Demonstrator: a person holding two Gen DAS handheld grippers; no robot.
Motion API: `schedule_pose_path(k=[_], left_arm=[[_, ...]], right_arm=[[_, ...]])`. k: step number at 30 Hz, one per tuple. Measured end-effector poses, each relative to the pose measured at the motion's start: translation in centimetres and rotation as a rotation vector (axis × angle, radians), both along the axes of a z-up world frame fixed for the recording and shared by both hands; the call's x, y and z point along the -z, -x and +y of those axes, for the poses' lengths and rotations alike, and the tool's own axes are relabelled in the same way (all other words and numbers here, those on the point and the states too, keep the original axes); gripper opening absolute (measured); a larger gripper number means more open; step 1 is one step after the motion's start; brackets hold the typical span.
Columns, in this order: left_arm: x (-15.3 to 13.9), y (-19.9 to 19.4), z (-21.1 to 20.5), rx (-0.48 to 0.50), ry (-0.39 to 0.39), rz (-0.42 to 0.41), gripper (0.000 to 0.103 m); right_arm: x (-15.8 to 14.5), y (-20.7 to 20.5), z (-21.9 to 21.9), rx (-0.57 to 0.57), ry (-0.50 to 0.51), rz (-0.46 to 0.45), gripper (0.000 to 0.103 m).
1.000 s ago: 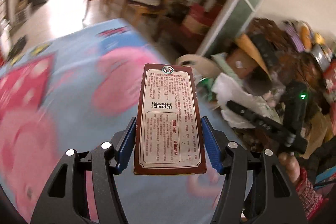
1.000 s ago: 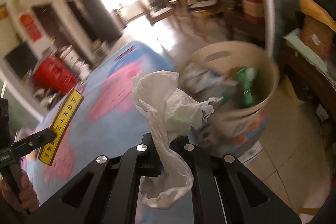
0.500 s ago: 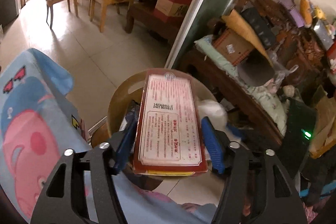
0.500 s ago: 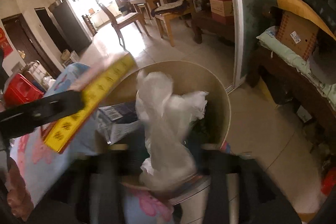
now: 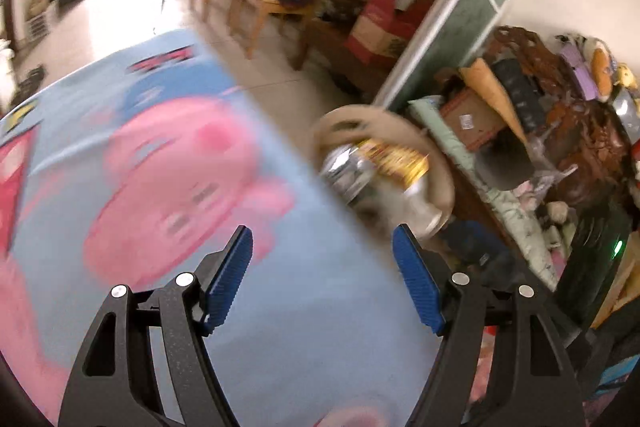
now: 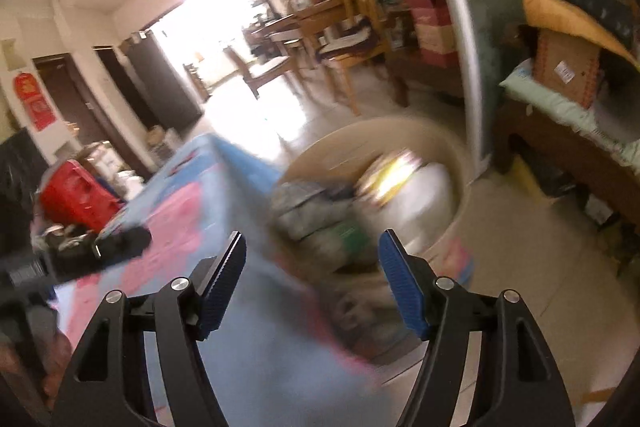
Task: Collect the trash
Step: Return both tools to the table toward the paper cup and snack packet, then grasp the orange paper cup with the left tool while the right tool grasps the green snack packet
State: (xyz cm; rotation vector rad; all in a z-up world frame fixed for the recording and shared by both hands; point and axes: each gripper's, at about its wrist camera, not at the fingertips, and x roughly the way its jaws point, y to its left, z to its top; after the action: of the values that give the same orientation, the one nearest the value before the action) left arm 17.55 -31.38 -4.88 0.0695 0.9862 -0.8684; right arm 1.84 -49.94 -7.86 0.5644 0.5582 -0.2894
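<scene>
Left gripper (image 5: pixel 322 277) wide, nothing between the pads. Right gripper (image 6: pixel 312 281) also wide and empty, jaws closing slightly. Trash sits in the bin (image 6: pixel 460 163) on the floor beside the blue mat (image 5: pixel 280 307): yellow box (image 5: pixel 394 159) on top, blurred.

I cannot read any text here; the pictures are too blurred. The yellow and gold box (image 5: pixel 394 159) in the beige bin (image 5: pixel 436 163) at my right carries print, but it is only a smear. The white label on the far cardboard box (image 6: pixel 566 69) and the red wall hanging (image 6: pixel 34 99) at far left are unreadable too.
</scene>
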Motion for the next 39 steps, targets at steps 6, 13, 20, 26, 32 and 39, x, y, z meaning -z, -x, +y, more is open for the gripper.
schedule_pose_path(k=[6, 13, 20, 26, 32, 39], left_arm=[[0.8, 3.2, 13.1, -0.158, -0.062, -0.055, 0.072], [-1.3, 4.9, 29.4, -0.438, -0.101, -0.152, 0.072], [-2.7, 1.7, 45.4, -0.828, -0.198, -0.221, 0.089], [-0.9, -1.8, 48.4, -0.838, -0.128, -0.120, 0.089], [1.9, -3.5, 48.0, -0.778, -0.128, -0.079, 0.067], [2.4, -1.4, 51.7, -0.839, 0.001, -0.022, 0.059]], right_arm=[[0.7, -2.0, 8.8, -0.186, -0.046, 0.051, 0.063], [0.5, -4.5, 22.0, -0.473, 0.031, 0.115, 0.061], [1.0, -4.9, 30.9, -0.657, 0.083, 0.190, 0.061], [0.2, -7.0, 33.7, -0.750, 0.037, 0.216, 0.050], [-0.4, -13.3, 37.9, -0.883, -0.200, 0.259, 0.045], [0.3, -22.3, 45.2, -0.918, -0.382, 0.314, 0.044]])
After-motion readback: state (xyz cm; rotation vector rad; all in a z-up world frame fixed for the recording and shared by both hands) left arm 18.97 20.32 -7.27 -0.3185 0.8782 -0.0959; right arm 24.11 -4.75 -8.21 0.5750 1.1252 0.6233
